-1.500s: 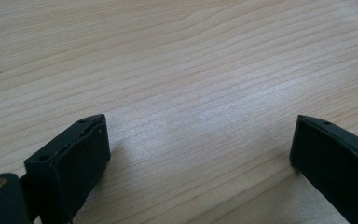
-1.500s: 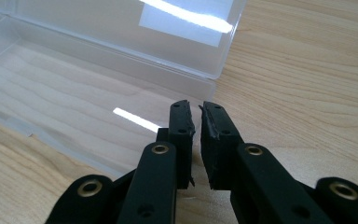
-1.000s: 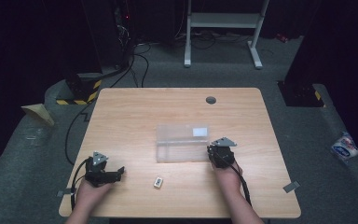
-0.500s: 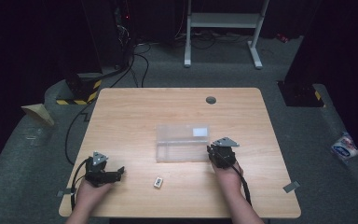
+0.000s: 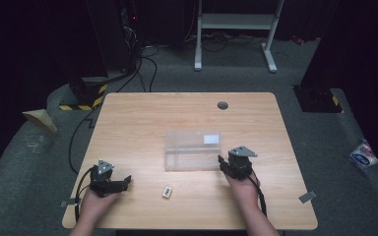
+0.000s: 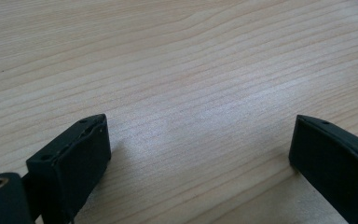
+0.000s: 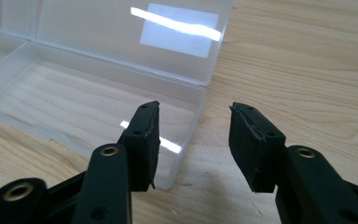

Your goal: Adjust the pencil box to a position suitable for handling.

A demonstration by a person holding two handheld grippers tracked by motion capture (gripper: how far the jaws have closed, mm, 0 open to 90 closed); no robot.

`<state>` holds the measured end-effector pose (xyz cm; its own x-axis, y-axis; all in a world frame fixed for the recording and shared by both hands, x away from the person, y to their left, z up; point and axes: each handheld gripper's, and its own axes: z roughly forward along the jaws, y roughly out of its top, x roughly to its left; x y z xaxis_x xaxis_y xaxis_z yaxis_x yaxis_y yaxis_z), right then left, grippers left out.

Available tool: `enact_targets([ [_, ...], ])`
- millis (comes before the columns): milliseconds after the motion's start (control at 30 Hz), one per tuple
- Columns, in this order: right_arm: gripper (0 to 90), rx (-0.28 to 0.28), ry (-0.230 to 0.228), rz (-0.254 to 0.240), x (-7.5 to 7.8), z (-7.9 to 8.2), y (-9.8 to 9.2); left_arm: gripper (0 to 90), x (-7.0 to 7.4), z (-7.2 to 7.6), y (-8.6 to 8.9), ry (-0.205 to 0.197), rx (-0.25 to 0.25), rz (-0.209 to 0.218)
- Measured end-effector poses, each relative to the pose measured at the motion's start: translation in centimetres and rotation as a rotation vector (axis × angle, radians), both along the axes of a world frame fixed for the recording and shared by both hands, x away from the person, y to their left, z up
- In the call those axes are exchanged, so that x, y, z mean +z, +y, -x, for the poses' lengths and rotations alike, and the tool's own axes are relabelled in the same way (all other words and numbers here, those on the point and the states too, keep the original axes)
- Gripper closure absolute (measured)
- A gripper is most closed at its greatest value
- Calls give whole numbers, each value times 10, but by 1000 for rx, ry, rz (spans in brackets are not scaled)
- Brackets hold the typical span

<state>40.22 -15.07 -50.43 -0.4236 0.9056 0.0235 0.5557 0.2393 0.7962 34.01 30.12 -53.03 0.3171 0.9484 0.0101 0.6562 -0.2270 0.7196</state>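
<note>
Wooden counter (image 5: 142, 123), clear plastic box (image 5: 192, 150) lying open at its middle, lid back, right claw (image 7: 193, 142) just beside the box's near right corner, jaws apart and empty, left claw (image 6: 200, 154) near the front left edge, jaws wide and empty, small white item (image 5: 167, 191) between the hands

**Open clear box on a wooden table, bits around it**

A clear plastic box (image 5: 192, 150) lies open mid-table, its lid laid back away from the person and bearing a white label (image 5: 210, 139). The wooden table (image 5: 138, 123) carries it. Nearer the person and slightly left of the box lies a small white item (image 5: 167, 191). Beyond the box sits a dark round grommet (image 5: 222, 105). Far right of it, on the floor, lies a blue-and-white packet (image 5: 362, 155).
</note>
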Motion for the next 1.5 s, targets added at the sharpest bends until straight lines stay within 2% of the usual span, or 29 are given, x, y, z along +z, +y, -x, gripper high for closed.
enact_targets([
  [133, 436, -10, -23, 9, 1, 5, -15, 57, 0, 0, 0, 0, 0, 0],
  [333, 377, -19, -26, -4, -4, 11, -37, 57, 0, 0, 0, 0, 0, 0],
  [433, 342, -20, -25, 7, -8, 15, -49, 57, 0, 0, 0, 0, 0, 0],
  [733, 293, -74, 35, 44, -17, 30, -83, 66, 0, 1, -1, 0, 5, 8],
  [800, 288, -83, 41, 49, -17, 32, -87, 68, 0, 1, 0, -2, 2, 6],
  [967, 259, -88, 90, 80, -19, 36, -90, 114, 1, 5, -2, -7, -3, 8],
  [1133, 253, -87, 92, 77, -19, 38, -92, 157, 4, 5, -4, 9, -2, 4],
  [1233, 235, -92, 91, 81, -19, 38, -93, 159, 7, 8, -9, 8, -14, 2],
  [1367, 235, -92, 90, 82, -19, 38, -93, 169, 14, 15, -19, -20, -33, 37],
  [1500, 236, -93, 91, 81, -19, 38, -93, 171, 20, 20, -36, -34, -81, 37],
])
